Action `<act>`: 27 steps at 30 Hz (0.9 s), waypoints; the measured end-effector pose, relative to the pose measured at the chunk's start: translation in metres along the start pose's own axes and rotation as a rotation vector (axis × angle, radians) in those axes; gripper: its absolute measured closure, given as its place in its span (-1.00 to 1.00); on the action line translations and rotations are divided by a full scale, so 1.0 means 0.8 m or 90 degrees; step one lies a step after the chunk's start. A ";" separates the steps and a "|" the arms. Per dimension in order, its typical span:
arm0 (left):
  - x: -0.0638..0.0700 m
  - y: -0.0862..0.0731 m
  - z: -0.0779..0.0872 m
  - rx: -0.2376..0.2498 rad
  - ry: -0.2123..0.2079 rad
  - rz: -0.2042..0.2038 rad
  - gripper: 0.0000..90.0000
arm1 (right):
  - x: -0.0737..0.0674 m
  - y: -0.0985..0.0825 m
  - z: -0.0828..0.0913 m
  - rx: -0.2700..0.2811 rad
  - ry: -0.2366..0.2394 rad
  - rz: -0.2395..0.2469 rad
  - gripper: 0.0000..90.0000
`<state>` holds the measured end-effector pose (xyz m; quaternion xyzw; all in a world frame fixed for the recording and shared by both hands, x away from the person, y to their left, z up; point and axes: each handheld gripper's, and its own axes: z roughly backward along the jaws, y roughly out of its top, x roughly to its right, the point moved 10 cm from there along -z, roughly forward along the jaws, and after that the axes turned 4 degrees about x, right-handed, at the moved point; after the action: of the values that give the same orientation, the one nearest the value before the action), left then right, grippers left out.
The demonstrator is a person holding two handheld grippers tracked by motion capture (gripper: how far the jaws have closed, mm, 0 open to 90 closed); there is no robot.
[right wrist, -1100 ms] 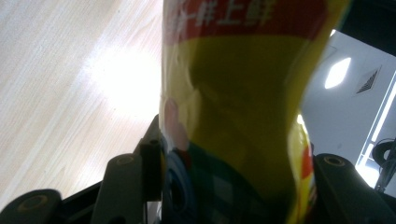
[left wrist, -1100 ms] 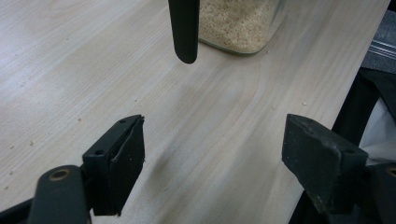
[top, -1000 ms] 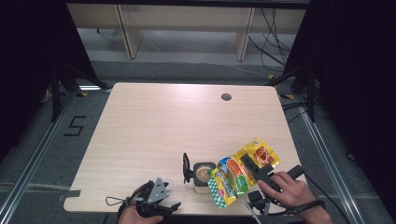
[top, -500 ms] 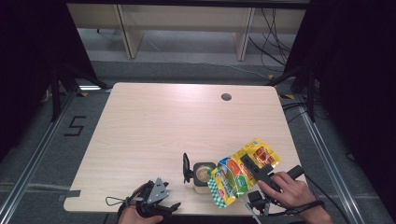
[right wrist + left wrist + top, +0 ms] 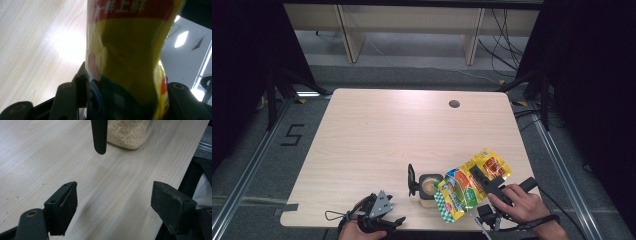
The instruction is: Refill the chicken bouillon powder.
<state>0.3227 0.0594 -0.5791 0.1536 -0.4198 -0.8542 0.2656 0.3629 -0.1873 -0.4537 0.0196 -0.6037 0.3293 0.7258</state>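
A yellow printed bag (image 5: 464,187) is tilted with its lower end over a small clear jar (image 5: 430,189) of tan grains near the table's front edge. My right gripper (image 5: 477,176) is shut on the bag, and in the right gripper view the bag (image 5: 130,62) is squeezed between the two jaws of the right gripper (image 5: 125,100). A black upright piece (image 5: 412,180) stands at the jar's left side. My left gripper (image 5: 396,221) rests open at the front edge, left of the jar. In the left gripper view, the left gripper (image 5: 113,205) has bare wood between its jaws, with the jar (image 5: 127,132) and black piece (image 5: 99,135) ahead.
The wooden table (image 5: 377,135) has a round cable hole (image 5: 454,104) at its back right. The table's front edge lies right under both hands. A few crumbs (image 5: 163,175) lie on the wood near the jar.
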 end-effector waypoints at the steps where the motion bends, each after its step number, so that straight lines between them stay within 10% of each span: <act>1: 0.000 0.000 0.000 0.000 0.002 -0.003 -0.53 | 0.000 0.000 0.000 0.001 0.000 -0.001 0.12; 27: 0.000 0.000 0.000 -0.001 0.000 -0.001 -0.53 | 0.000 0.001 0.001 0.002 0.001 -0.005 0.12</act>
<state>0.3228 0.0597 -0.5789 0.1538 -0.4191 -0.8547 0.2650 0.3620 -0.1871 -0.4536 0.0229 -0.6025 0.3274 0.7275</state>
